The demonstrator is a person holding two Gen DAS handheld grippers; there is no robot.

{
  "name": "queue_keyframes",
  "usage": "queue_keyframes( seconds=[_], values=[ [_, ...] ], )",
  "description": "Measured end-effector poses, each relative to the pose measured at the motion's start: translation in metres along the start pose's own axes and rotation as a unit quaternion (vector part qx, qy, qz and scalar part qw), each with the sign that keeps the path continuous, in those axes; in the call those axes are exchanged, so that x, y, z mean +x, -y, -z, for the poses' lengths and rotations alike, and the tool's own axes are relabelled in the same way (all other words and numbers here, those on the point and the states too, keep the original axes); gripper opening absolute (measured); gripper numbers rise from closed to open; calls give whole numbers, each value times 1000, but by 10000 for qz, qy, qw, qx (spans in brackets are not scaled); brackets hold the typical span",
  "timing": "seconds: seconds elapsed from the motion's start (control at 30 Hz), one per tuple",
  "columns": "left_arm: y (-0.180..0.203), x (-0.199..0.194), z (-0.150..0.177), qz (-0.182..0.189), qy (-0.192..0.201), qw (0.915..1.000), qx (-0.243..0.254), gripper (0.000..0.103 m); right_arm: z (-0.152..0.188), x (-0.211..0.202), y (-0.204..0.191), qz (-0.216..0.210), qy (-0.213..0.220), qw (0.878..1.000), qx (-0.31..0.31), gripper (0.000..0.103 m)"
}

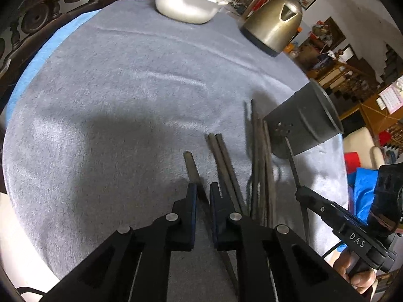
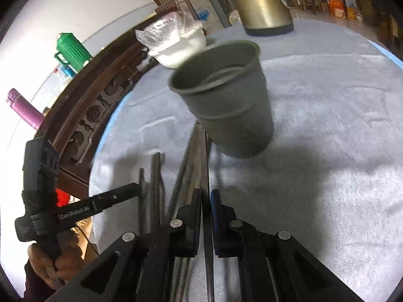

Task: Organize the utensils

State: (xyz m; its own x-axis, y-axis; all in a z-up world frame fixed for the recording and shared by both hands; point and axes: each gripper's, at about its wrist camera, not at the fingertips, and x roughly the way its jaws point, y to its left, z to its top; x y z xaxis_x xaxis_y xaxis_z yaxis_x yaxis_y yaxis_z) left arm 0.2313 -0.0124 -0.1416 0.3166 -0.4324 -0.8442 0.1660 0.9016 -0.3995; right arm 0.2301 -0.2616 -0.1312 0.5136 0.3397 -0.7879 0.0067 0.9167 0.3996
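Note:
Several dark chopsticks (image 1: 262, 156) lie side by side on the grey cloth, next to a dark grey utensil cup (image 1: 304, 123) that stands upright, also in the right wrist view (image 2: 226, 100). My left gripper (image 1: 202, 188) is shut on one chopstick (image 1: 190, 162), which lies low on the cloth. My right gripper (image 2: 206, 196) is shut on another chopstick (image 2: 207, 166), its far end reaching the cup's base. The right gripper also shows in the left wrist view (image 1: 299, 191), holding its thin chopstick (image 1: 292, 156). The left gripper shows in the right wrist view (image 2: 138, 188).
A white bowl (image 1: 186, 2) covered in plastic and a brass-coloured kettle (image 1: 274, 20) stand at the far side of the table. A carved wooden chair back (image 2: 100, 105) runs along the table's left edge. A grey cloth (image 1: 113, 100) covers the table.

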Motion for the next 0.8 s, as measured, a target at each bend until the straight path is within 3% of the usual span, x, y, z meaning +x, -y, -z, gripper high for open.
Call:
queue_keyframes(
  seconds=[0.1,0.33,0.4,0.5,0.6,0.8],
  values=[
    [-1,3,-1,-93,-81,9999,-105,21,-3,11,1,234,-221,9995,-18,8],
    [-4,8,-10,-83,-126,9997,-189,21,-20,29,-5,452,-509,9975,-196,12],
    [-4,7,-10,-142,-127,9997,-148,10,-22,34,-11,622,-585,9955,-410,14],
    [-6,10,-11,-69,-136,9997,-210,9,-24,36,-18,734,-646,9929,-681,12],
    [-6,-1,-9,16,10,9998,-204,9,-22,27,-18,619,-509,9937,-778,7],
    [3,-42,-10,147,489,9987,-58,6,-16,-14,-33,230,-2,9934,-1126,7]
  ],
)
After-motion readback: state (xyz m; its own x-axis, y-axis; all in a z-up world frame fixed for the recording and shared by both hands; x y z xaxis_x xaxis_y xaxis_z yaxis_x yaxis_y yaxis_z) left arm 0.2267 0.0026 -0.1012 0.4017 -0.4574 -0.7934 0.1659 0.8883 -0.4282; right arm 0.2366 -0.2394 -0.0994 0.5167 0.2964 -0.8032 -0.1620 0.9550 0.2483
